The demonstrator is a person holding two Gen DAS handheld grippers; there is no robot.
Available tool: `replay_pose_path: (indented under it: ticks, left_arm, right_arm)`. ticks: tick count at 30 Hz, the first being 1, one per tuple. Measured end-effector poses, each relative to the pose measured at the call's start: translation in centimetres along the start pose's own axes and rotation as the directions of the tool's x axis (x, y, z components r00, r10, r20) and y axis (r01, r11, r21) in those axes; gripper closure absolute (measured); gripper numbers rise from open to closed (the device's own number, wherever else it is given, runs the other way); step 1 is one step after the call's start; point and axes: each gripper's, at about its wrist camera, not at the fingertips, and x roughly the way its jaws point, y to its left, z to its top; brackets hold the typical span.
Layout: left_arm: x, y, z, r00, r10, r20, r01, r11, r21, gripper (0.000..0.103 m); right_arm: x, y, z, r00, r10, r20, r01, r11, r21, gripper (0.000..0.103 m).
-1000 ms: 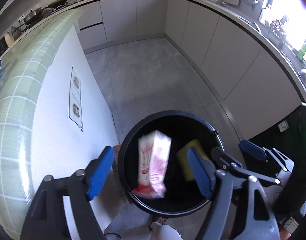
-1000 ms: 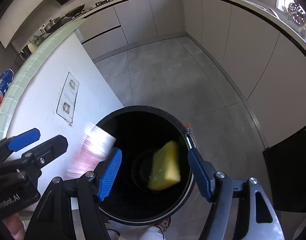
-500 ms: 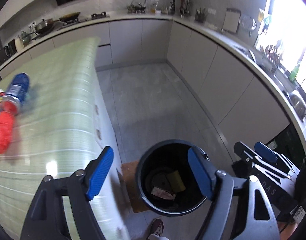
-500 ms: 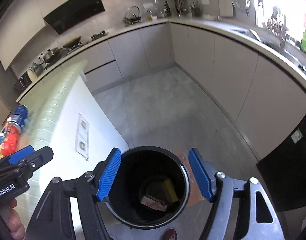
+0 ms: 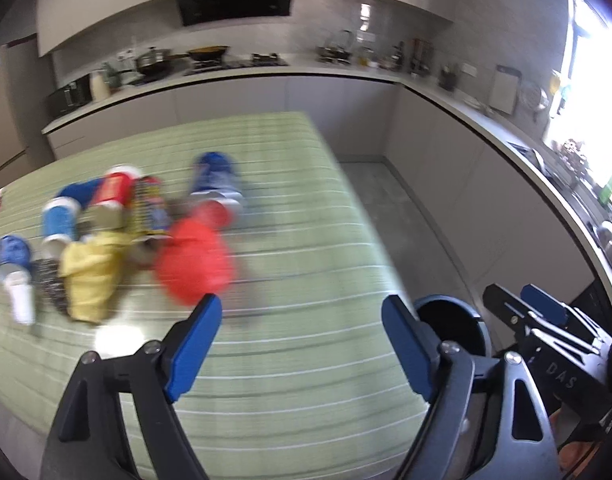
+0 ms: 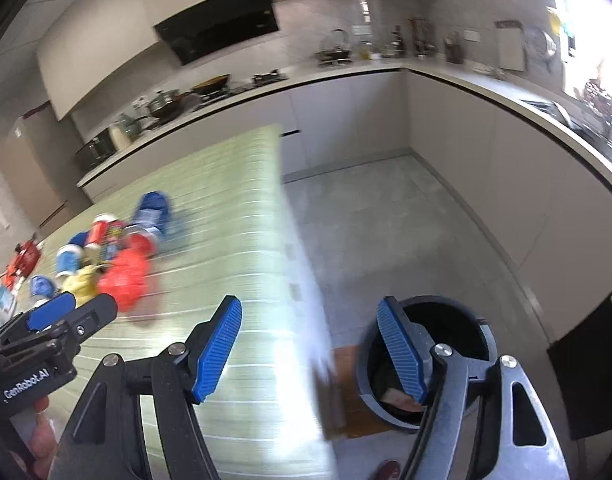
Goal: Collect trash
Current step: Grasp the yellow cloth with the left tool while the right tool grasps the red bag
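A heap of trash lies on the green striped table (image 5: 290, 364): a red bag (image 5: 194, 264), a yellow bag (image 5: 90, 276), blue and red cans and cups (image 5: 216, 176). It also shows in the right wrist view (image 6: 122, 276). The black trash bin (image 6: 457, 320) stands on the floor beside the table, with a pink-white carton (image 6: 401, 394) inside. My left gripper (image 5: 302, 344) is open and empty above the table, short of the red bag. My right gripper (image 6: 309, 344) is open and empty, over the table's edge and the bin.
Grey kitchen cabinets and a counter (image 5: 485, 120) with pots and utensils run along the back and right. A brown mat (image 6: 357, 400) lies under the bin. A dark cabinet (image 6: 593, 364) stands at the right. Red packaging (image 6: 24, 260) lies at the table's far left.
The carton and the yellow sponge fell into the bin. Both grippers then rose and swung left from over the bin toward the table, bringing the trash heap into view.
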Motion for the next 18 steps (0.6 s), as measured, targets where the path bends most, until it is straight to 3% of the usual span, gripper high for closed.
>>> replay_pose_path:
  ticks: [6,10,18]
  left_arm:
    - [-1.2,8.9,-1.1,0.999,0.051,0.004,-0.051,0.998,-0.042,0.019]
    - [-0.9,13.9,-1.7,0.996,0.090,-0.016,-0.091,0.994,-0.068,0.019]
    - [0.9,18.0,-1.1,0.992,0.123,-0.030,-0.125,0.986,-0.109,0.019]
  right_arm:
    - [1.5,10.0,-2.1,0.999,0.042,0.010,-0.042,0.998,-0.044,0.030]
    - [2.7,14.2,-3.1,0.997,0.073,-0.001,-0.072,0.996,-0.051,0.030]
    - [4.6,18.8,-2.3,0.995,0.094,-0.044,-0.098,0.990,-0.102,0.030]
